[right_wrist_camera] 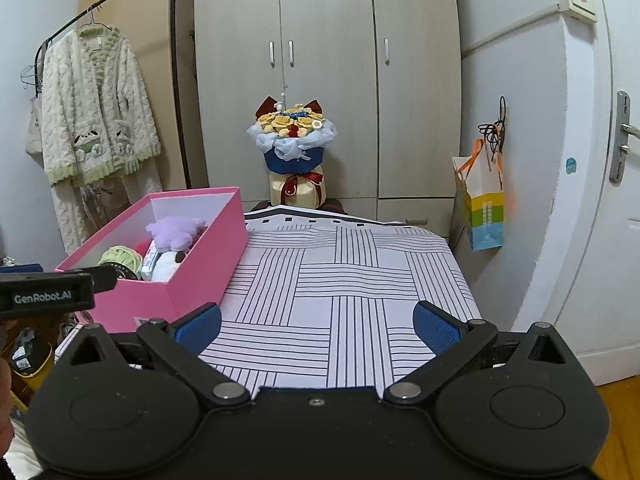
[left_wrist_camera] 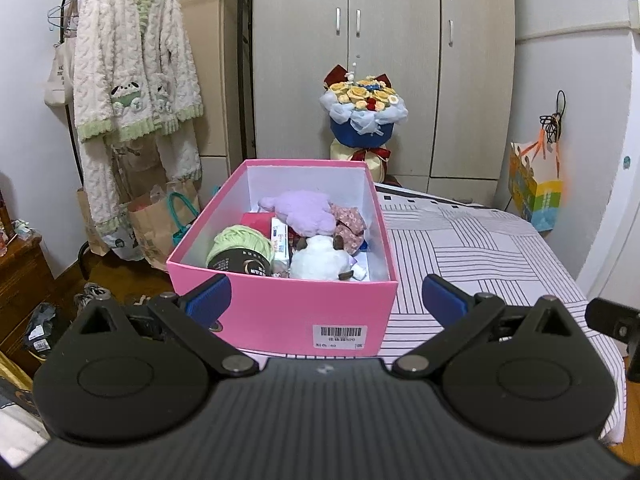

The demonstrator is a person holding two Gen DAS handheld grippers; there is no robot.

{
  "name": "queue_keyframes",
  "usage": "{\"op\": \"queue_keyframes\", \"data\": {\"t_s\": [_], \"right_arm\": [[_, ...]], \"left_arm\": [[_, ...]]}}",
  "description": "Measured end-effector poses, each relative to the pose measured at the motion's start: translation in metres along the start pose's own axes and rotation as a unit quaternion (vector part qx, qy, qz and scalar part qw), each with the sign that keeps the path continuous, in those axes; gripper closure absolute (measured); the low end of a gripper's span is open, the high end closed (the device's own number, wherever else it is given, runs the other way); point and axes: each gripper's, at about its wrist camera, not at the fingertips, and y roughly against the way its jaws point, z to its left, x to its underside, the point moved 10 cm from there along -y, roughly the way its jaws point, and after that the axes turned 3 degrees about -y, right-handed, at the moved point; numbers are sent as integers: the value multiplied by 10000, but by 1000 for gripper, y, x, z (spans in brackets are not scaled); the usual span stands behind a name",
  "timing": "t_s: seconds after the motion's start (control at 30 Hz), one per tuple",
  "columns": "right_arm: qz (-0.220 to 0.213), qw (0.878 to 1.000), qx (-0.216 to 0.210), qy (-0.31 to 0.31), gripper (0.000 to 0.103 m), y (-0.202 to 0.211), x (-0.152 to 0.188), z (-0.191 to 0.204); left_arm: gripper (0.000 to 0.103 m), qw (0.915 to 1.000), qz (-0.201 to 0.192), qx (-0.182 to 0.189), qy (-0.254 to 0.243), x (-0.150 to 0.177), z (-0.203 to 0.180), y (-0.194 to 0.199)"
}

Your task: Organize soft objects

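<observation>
A pink box [left_wrist_camera: 280,312] stands on the striped bed sheet [left_wrist_camera: 460,248]. It holds a purple plush [left_wrist_camera: 304,212], a white plush [left_wrist_camera: 320,258], a green yarn ball [left_wrist_camera: 236,246], a floral cloth toy [left_wrist_camera: 348,222] and a small white carton [left_wrist_camera: 280,240]. My left gripper [left_wrist_camera: 326,300] is open and empty, just before the box's near wall. The box also shows in the right wrist view [right_wrist_camera: 192,276], to the left. My right gripper [right_wrist_camera: 318,322] is open and empty over the bare sheet [right_wrist_camera: 352,288].
A flower bouquet [left_wrist_camera: 362,120] stands at the bed's far end before the wardrobe [left_wrist_camera: 400,40]. A fluffy robe [left_wrist_camera: 132,80] hangs on a rack at left, paper bags [left_wrist_camera: 160,220] below it. A gift bag [right_wrist_camera: 480,208] hangs on the right wall, beside a white door [right_wrist_camera: 608,200].
</observation>
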Motion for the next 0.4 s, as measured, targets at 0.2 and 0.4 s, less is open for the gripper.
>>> {"op": "queue_keyframes", "data": {"t_s": [0.2,0.4], "right_arm": [[16,10000,56,-34,0,-1,1,-2],[29,10000,86,-28,0,-2,2,-4]], "left_arm": [[0,10000,-81,-2,-45,-1,0,3],[0,9999,-21,14,-118,2,-3,2]]}}
